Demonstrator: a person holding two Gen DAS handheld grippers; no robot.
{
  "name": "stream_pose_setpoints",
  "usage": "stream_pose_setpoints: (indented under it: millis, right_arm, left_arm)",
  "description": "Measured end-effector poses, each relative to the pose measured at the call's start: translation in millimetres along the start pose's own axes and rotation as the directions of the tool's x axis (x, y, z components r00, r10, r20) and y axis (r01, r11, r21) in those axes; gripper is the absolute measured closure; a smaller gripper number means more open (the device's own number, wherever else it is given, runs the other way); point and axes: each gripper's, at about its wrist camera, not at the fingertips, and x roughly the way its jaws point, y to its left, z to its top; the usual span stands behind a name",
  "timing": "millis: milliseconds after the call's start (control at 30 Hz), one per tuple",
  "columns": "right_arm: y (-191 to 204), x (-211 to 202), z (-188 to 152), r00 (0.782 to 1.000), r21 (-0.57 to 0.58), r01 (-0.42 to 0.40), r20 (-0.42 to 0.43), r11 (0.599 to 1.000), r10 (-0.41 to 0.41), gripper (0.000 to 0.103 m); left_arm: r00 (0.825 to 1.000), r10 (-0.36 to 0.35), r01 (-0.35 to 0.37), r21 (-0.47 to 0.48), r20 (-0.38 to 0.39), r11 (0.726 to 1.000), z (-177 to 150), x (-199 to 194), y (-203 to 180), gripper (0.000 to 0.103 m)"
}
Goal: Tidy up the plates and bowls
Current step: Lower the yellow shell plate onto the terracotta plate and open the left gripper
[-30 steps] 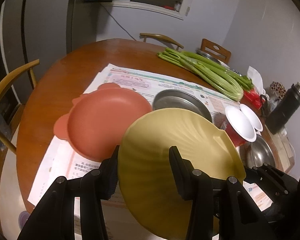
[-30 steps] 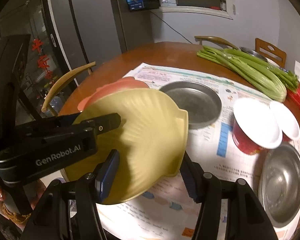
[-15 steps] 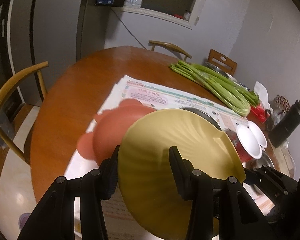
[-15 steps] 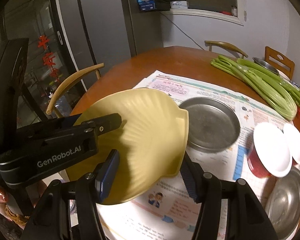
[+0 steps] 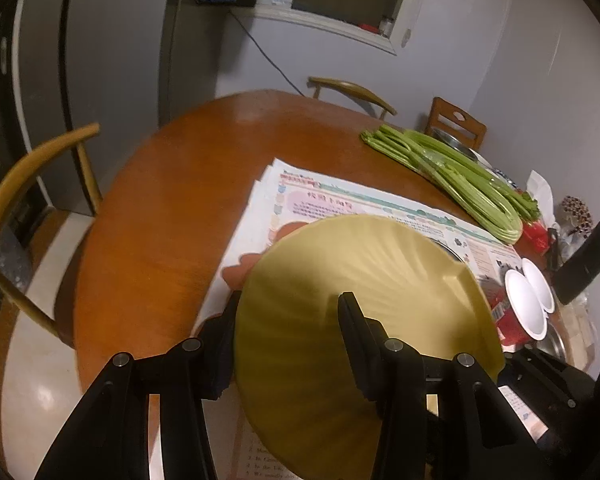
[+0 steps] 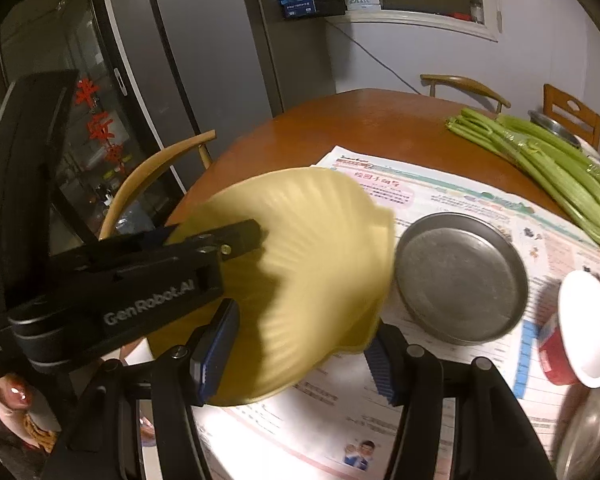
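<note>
The left tool (image 5: 290,320) pinches the rim of a yellow shell-shaped plate (image 5: 364,304) in its own wrist view, one finger over the ribbed face and the other behind the edge, holding the plate tilted above a spread of newspaper (image 5: 300,200) on the round wooden worktop (image 5: 172,200). A pink plate (image 5: 240,268) peeks out beneath the yellow one, lying on the paper. To the right sit two white-lidded red cups (image 5: 524,312), a dark bottle (image 5: 588,264) and a bundle of celery (image 5: 460,176); a curved-back chair (image 5: 20,184) stands at the left. In the right wrist view, the right tool (image 6: 300,348) grips the same yellow shell-shaped plate (image 6: 312,264) at its near edge, its blue-padded fingers (image 6: 216,348) closed on either side, while the left tool (image 6: 236,240) clamps the plate's far left rim. Just beside the plate, a round metal dish (image 6: 460,276) rests on the newspaper (image 6: 440,200), with a white-lidded red cup (image 6: 580,328) at the right edge and celery (image 6: 540,168) beyond. A hand (image 6: 8,392) shows at lower left.
</note>
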Motion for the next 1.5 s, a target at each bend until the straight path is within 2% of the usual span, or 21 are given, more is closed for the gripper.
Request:
stream_pose_setpoints:
  millis: [400, 900, 1200, 1500]
  right_arm:
    - [-7, 30, -7, 0.998, 0.048, -0.021, -0.059, 0.999, 0.024, 0.043]
    - [-6, 38, -5, 0.999, 0.042, -0.011, -0.051, 0.999, 0.014, 0.043]
    - [-8, 41, -4, 0.999, 0.03, -0.001, -0.048, 1.0, 0.002, 0.043]
    - [-5, 41, -4, 0.999, 0.019, 0.005, -0.049, 1.0, -0.004, 0.043]
  left_arm:
    - [0.997, -0.008, 0.009, 0.008, -0.082, 1.0, -4, 39, 6, 0.055]
    - [0.996, 0.02, -0.019, 0.005, -0.082, 1.0, -6, 46, 10, 0.055]
    - [0.997, 0.013, -0.014, -0.013, -0.072, 1.0, -5, 42, 13, 0.055]
    - [0.998, 0.037, -0.038, -0.014, -0.059, 0.999, -5, 35, 14, 0.055]
